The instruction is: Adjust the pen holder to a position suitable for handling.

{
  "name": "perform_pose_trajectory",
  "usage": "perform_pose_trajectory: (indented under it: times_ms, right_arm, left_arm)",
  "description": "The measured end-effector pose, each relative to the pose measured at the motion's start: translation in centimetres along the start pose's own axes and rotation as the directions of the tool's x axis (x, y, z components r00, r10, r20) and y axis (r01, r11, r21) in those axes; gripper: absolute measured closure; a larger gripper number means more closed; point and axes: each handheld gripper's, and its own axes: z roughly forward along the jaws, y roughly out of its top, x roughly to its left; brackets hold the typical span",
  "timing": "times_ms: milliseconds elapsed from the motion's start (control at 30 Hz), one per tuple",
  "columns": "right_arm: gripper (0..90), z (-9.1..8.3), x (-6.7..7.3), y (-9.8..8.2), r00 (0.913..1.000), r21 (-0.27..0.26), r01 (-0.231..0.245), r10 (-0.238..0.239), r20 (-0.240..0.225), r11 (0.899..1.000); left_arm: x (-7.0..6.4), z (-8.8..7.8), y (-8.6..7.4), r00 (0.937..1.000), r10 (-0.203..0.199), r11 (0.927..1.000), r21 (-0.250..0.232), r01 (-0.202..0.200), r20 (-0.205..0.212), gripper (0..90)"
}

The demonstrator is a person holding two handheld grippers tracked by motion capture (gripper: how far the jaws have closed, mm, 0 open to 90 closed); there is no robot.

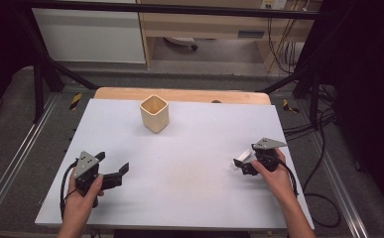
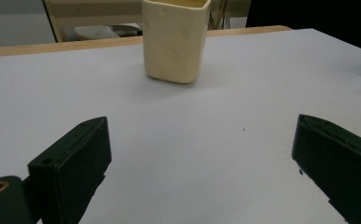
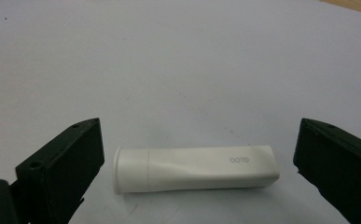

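In the high view, the right gripper (image 1: 243, 164) is sitting at the right middle of the frame, low over the pale table (image 1: 189, 188), with the person's right hand (image 1: 275, 174) wrapping its body. A small white tube (image 1: 244, 155) is lying on the table right at its jaws. In the right gripper view the tube (image 3: 194, 168) is lying crosswise in the lower centre of the frame, cap end towards the left jaw and flat end towards the right jaw; the right gripper (image 3: 197, 163) is standing wide, with a small gap showing between each jaw and the tube, so nothing is being squeezed.

At the lower left of the high view the left gripper (image 1: 111, 165) is resting on the table in the person's left hand (image 1: 83, 198), jaws spread wide and holding nothing. A cream square cup (image 1: 154, 113) is standing upright at the upper centre of the table, well apart from both grippers. In the left gripper view the cup (image 2: 175, 39) is showing at the top centre, beyond the open jaws.
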Motion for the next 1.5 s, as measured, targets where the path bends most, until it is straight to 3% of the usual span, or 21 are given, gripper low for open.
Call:
perform_pose_trajectory:
  times_ms: [400, 600, 833, 1100, 1333, 1500]
  right_arm:
    - [2.2, 0.7, -0.1, -0.4, 0.9999, 0.034, -0.005, 0.006, -0.014, 0.999]
    - [2.2, 1.0, 0.1, -0.4, 0.9999, 0.036, 0.008, -0.009, 0.006, 0.999]
    - [2.2, 1.6, 0.0, -0.7, 0.9998, 0.086, 0.011, -0.013, 0.017, 0.996]
    - [2.0, 1.8, 0.0, -0.7, 0.9999, 0.094, 0.005, -0.006, 0.013, 0.996]
    - [2.0, 2.3, 0.3, -0.7, 0.9994, 0.153, 0.013, -0.018, 0.030, 0.988]
    - [2.8, 2.3, 0.2, -0.7, 0.9996, 0.153, 0.009, -0.012, 0.024, 0.988]
  left_arm:
    - [0.0, 0.0, 0.0, 1.0000, 0.000, 1.0000, 0.002, 0.000, 0.001, 4.7]
    - [0.0, 0.1, 0.0, 1.0000, 0.001, 1.0000, 0.006, -0.001, 0.003, 4.7]
    - [-0.1, 0.1, 0.0, 1.0000, 0.002, 1.0000, 0.007, -0.002, 0.002, 4.6]
    - [-0.1, 0.2, -0.1, 1.0000, 0.005, 0.9999, 0.012, -0.005, 0.004, 4.7]
    - [-0.2, 0.3, -0.1, 0.9999, 0.008, 0.9998, 0.019, -0.008, 0.006, 4.7]
    - [-0.3, 0.4, -0.2, 0.9999, 0.012, 0.9996, 0.025, -0.012, 0.009, 4.7]
